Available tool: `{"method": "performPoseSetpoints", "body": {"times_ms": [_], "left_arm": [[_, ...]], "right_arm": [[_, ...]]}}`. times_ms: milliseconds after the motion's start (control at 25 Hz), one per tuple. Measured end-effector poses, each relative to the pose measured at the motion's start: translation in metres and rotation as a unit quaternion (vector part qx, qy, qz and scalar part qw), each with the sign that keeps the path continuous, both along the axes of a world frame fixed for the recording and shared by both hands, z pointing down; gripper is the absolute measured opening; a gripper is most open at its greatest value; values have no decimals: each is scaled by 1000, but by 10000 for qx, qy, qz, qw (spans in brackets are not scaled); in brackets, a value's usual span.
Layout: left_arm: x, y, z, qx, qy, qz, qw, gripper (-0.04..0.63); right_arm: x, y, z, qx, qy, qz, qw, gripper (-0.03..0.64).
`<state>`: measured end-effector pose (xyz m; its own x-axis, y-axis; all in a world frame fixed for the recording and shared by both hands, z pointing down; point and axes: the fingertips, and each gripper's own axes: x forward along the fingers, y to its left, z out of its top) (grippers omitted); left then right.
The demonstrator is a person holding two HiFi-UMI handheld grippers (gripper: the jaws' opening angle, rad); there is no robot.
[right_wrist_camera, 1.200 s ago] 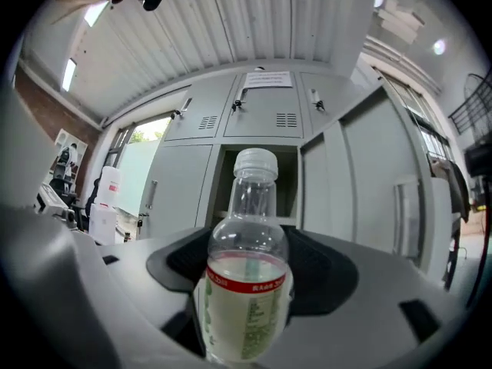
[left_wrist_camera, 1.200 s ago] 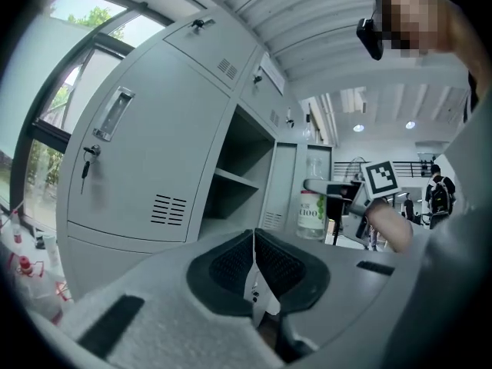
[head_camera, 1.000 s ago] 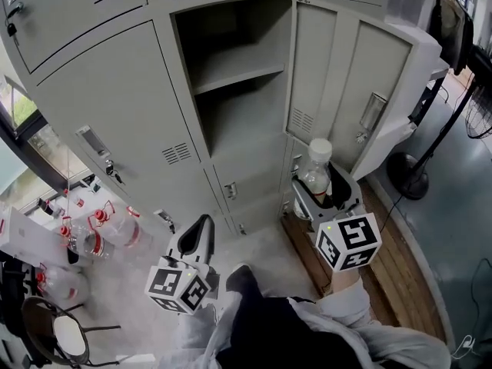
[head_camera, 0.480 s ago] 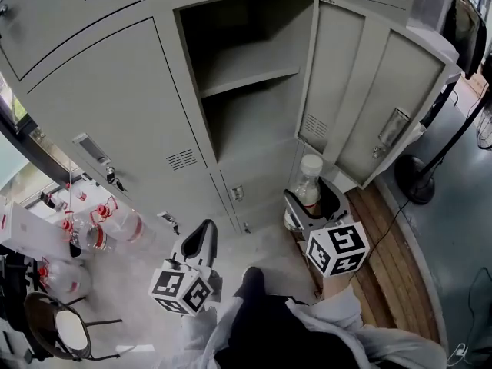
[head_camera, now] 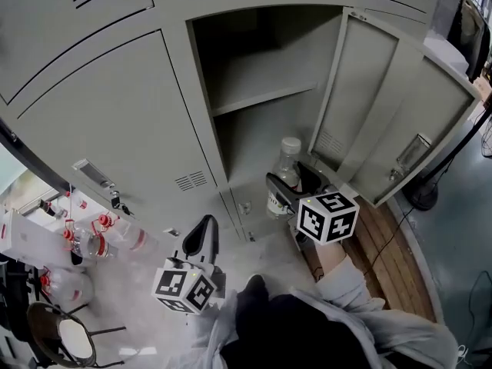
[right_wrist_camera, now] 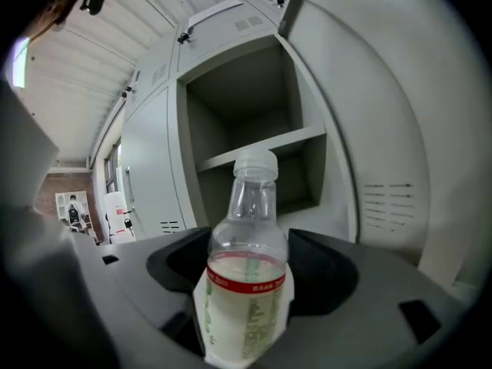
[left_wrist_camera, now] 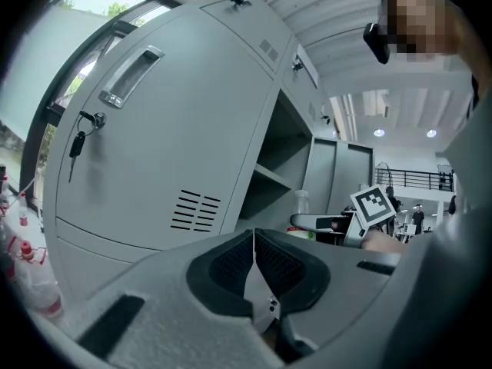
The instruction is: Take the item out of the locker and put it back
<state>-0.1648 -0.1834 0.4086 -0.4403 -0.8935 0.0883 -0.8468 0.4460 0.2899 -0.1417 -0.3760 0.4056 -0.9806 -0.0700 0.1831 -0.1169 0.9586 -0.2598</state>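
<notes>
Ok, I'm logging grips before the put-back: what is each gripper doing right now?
Left gripper: shut, nothing between its jaws.
Right gripper: shut on the clear plastic bottle with a white cap and red-banded label.

Locker point(head_camera: 261, 60) open in front, room in both compartments. Shelf point(head_camera: 265, 98) split opening midway. Door point(head_camera: 384, 106) hung open at right, walling that side. Bottles point(head_camera: 92, 241) crowded floor at left.

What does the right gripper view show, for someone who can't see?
The right claw holds an upright clear bottle with a white cap, partly full of pale liquid. Behind it stands a grey locker, door open, with one shelf inside.
</notes>
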Motion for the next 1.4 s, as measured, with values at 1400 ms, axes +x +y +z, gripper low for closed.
{"method": "performPoseSetpoints", "body": {"times_ms": [1400], "left_arm": [[-38,-34,-11,36,72,236,9997,14]], "right_arm": [[-145,-96,-40,535,89,577,9969,312]]}}
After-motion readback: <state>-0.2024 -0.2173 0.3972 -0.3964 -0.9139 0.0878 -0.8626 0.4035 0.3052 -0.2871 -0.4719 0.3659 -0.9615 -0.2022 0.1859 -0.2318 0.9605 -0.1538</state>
